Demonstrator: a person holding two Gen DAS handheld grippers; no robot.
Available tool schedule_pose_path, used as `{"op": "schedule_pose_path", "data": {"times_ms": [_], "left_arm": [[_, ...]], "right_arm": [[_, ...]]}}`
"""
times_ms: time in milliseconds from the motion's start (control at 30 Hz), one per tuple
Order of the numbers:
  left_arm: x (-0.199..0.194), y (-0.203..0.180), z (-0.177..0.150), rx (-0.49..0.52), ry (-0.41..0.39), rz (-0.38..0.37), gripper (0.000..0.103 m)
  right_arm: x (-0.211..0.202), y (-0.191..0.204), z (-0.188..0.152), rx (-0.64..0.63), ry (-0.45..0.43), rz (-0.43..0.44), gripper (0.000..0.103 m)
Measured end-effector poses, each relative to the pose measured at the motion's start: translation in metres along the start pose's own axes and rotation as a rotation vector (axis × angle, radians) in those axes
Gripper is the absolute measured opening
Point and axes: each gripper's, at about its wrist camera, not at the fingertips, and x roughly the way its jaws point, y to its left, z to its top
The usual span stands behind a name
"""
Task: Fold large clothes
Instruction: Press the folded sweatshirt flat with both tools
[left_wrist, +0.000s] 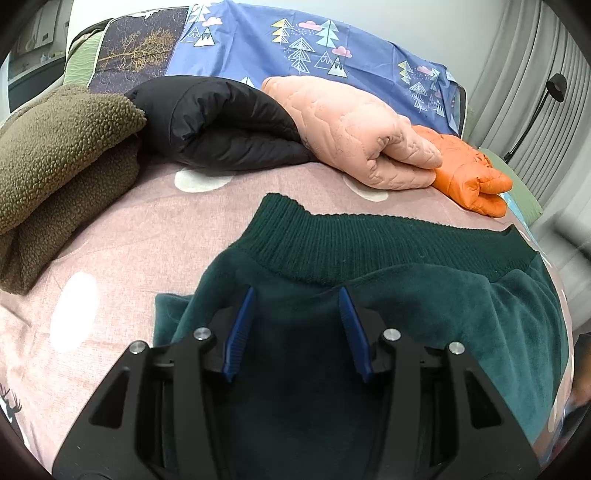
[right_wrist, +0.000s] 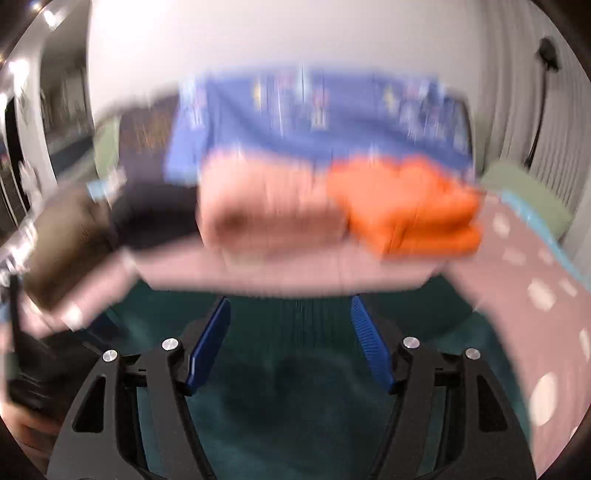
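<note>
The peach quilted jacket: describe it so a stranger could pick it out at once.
On the pink bedspread, a row of folded clothes lies in front of the blue tree-print sheet. The peach quilted jacket sits between a black puffer and a smaller orange jacket; only it is pale peach with wavy stitching.

- The right wrist view is smeared by motion throughout: the folded orange jacket, the peach one and the blue sheet behind them show only as streaks of colour, their patterns unreadable.
- At that view's left edge a dark object above a blurred hand cannot be identified.
- In the left wrist view the dark green garment runs under the gripper body and out of the bottom edge, so its full extent is hidden.
- The brown fleece is cut off at the left edge.
- A blurred shape at the right edge cannot be made out.
</note>
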Motion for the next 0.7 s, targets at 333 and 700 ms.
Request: {"op": "schedule_pose_path", "data": {"times_ms": [333, 700], "left_arm": [[0.002, -0.004, 0.001, 0.012, 0.005, 0.014, 0.049], [-0.037, 0.029, 0.008, -0.184, -0.090, -0.086, 0.052]], "right_arm": [[0.048, -0.002, -0.010, 0.004, 0.112, -0.015, 0.075], [-0.033, -0.005, -0.082, -0.041, 0.007, 0.056, 0.075]]}}
